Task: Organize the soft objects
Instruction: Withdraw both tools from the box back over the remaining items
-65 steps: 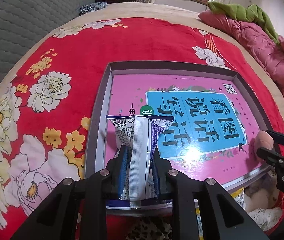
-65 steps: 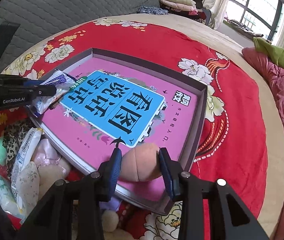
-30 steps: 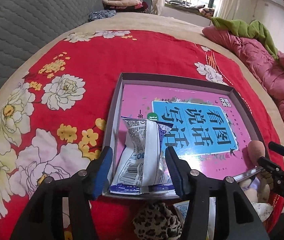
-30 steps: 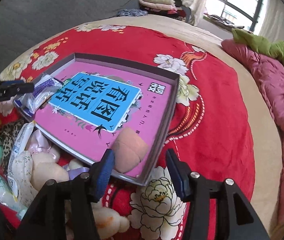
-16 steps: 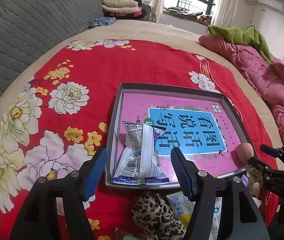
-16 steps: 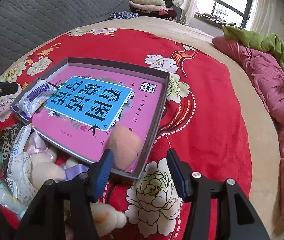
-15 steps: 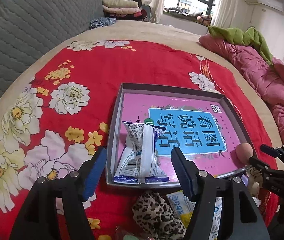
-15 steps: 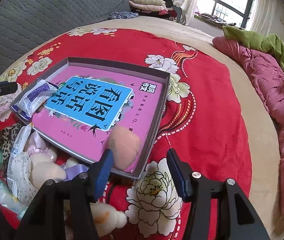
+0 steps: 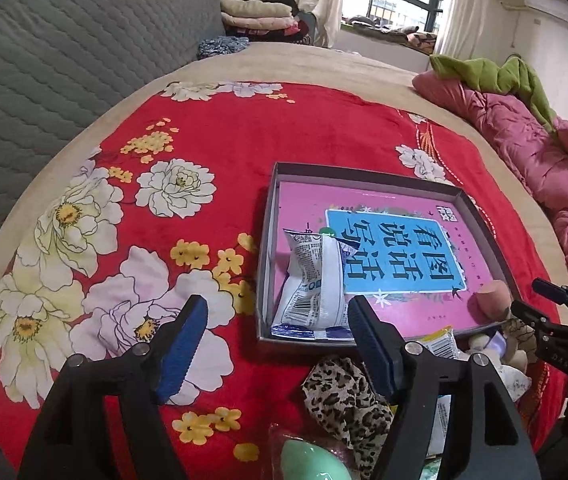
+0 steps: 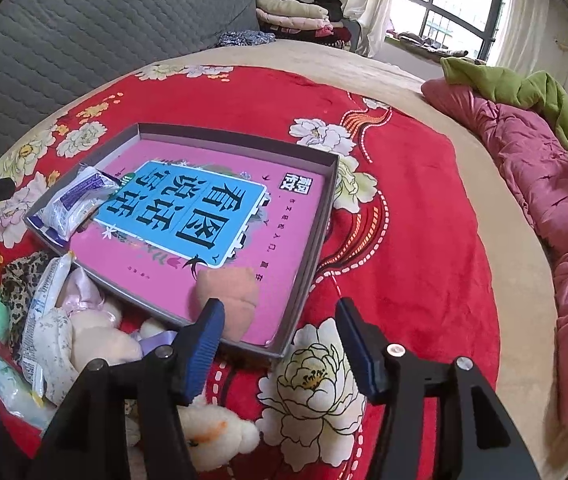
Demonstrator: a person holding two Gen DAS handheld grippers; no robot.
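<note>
A shallow grey box with a pink printed floor is being seen lying on a red flowered blanket spread over the bed. Two soft things are being held by it: a crumpled white and blue packet is lying in its near left corner, and a peach plush piece is resting near the opposite near corner, just inside the rim. The left claw is being held wide, its jaws having just been opening, with nothing pressed between the blue pads; the packet is lying beyond the tips. The right claw is being held moderately wide too, its jaws having just been opening, and it is empty; the peach piece is being partly covered by its left finger. Outside the box, against its near edge, a heap is being shown: a leopard-print cloth, a mint green rounded thing, a cream plush toy, wrapped packs and pale fabric. The heap is being cut off by the frame and the claw bodies, so its items cannot all be told apart.
</note>
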